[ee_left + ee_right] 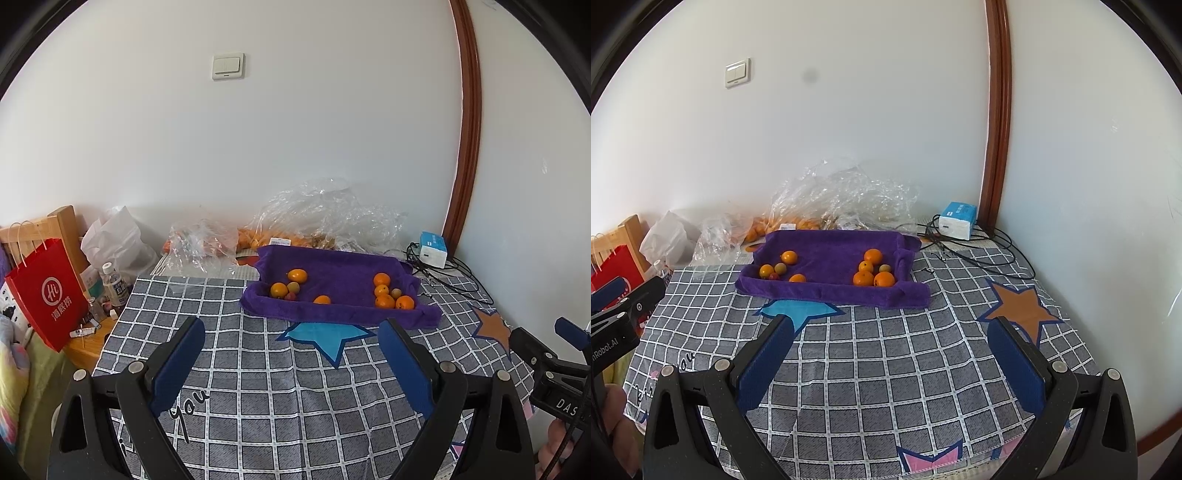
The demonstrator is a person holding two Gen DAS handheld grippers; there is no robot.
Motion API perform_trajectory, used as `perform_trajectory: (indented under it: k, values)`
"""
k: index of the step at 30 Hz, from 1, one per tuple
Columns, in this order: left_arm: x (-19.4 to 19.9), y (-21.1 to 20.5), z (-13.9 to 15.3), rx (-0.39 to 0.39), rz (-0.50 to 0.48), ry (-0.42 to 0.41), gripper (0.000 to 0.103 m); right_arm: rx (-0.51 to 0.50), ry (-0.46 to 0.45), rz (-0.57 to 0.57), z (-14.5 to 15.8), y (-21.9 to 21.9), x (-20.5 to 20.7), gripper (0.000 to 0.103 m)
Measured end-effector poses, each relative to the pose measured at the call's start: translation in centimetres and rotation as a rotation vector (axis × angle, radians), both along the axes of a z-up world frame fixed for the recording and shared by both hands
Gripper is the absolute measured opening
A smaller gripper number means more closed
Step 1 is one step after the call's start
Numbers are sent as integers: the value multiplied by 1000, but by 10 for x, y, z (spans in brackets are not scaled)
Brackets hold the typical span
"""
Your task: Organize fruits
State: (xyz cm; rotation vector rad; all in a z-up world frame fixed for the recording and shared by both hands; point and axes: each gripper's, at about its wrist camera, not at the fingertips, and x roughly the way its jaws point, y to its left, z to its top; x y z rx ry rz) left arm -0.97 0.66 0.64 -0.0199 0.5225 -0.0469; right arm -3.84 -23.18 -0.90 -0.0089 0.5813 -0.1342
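Observation:
A purple towel-lined tray (343, 266) (831, 258) sits at the far middle of the checkered table. It holds a left cluster of oranges (279, 290) (767, 271) with a small pale fruit and a small red one. A right cluster of oranges (385, 301) (863, 278) lies with another pale fruit. My left gripper (291, 328) is open and empty, above the table short of the tray. My right gripper (892, 326) is open and empty, also short of the tray.
Crumpled clear plastic bags (321, 210) (846, 192) with more oranges lie behind the tray. A tissue pack (434, 249) (958, 219) and black cables (979, 251) are at the back right. A red paper bag (48, 291), bottles and a white bag stand left of the table.

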Motion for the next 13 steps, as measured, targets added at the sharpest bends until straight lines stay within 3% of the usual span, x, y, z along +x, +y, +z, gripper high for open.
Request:
perform_trajectory:
  k: [13]
  values:
    - [0, -2, 1, 4, 2, -2, 95, 0, -2, 0, 1, 1, -1, 103]
